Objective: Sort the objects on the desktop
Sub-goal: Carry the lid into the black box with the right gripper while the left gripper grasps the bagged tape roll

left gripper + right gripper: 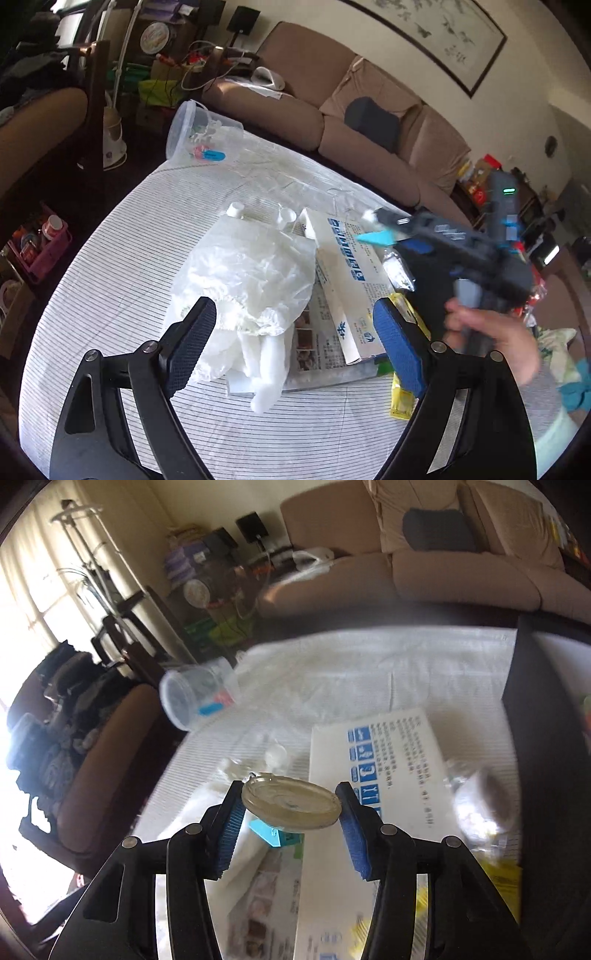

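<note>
My right gripper [291, 806] is shut on a round clear plastic lid [291, 805] and holds it above the table. It also shows in the left wrist view [373, 218], over a white box with blue print [347, 280]. My left gripper [295, 325] is open and empty, low over a crumpled white plastic bag [251, 280]. A clear plastic bucket [192, 131] lies on its side at the table's far left; it also shows in the right wrist view [192, 698]. The white box also shows in the right wrist view [376, 775].
The table has a striped white cloth [110, 280]. A printed leaflet [317, 343] and a yellow packet [402, 398] lie by the box. A brown sofa [332, 122] stands behind. A pink basket [40, 251] sits on the floor at left. A dark panel [546, 775] stands at right.
</note>
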